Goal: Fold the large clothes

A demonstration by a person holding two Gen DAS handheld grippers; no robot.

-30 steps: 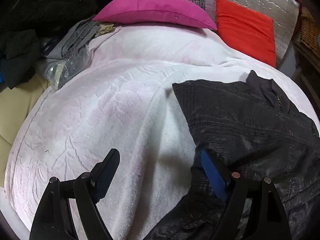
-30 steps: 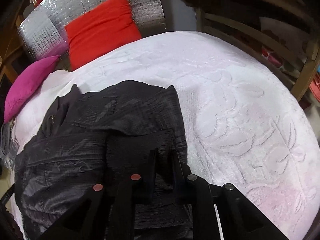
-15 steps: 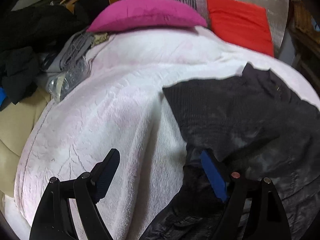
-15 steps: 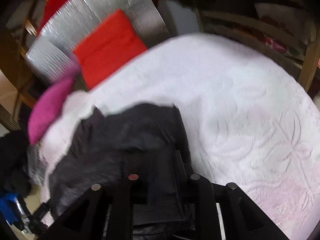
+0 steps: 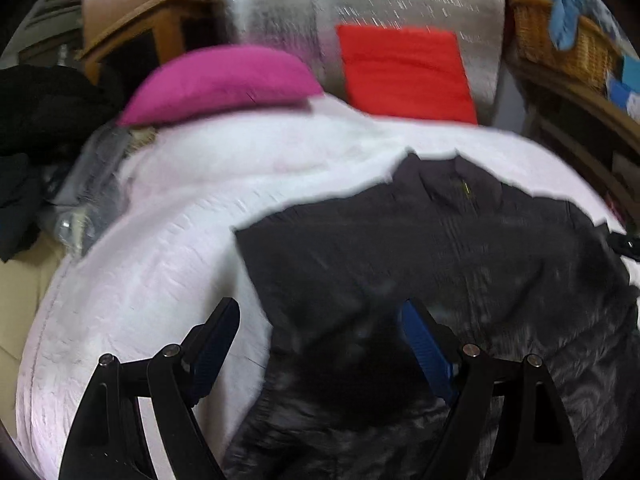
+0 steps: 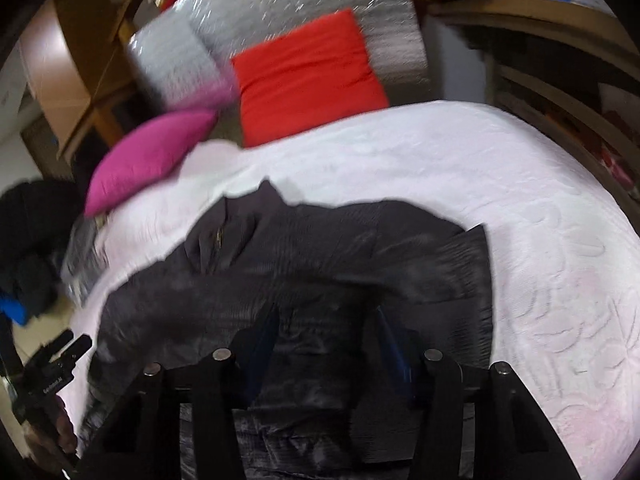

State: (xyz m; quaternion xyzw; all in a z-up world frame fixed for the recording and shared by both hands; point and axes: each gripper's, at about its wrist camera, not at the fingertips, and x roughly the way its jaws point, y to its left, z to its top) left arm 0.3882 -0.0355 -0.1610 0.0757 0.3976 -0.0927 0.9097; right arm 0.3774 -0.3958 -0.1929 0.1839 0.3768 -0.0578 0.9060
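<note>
A large dark grey jacket (image 5: 460, 248) lies on the pale pink bedspread (image 5: 160, 248), collar toward the pillows. My left gripper (image 5: 320, 332) is open, its jaws wide apart over the jacket's near left edge; the fabric lies between and under them. In the right wrist view the jacket (image 6: 320, 248) fills the middle. My right gripper (image 6: 326, 344) stands partly open with jacket fabric between its jaws; I cannot tell whether it grips. The left gripper also shows in the right wrist view (image 6: 56, 364) at the lower left.
A magenta pillow (image 5: 224, 80) and a red cushion (image 5: 404, 72) lean against a silver foil panel (image 5: 360, 4) at the bed's head. Dark clothes (image 5: 36, 120) are piled left of the bed. A wicker basket (image 5: 560, 40) and wooden rails (image 6: 560, 120) stand on the right.
Both grippers have pulled back and tilted up, so more of the head of the bed shows. The right gripper's jaws have opened from shut on the jacket. The jacket looks flatter.
</note>
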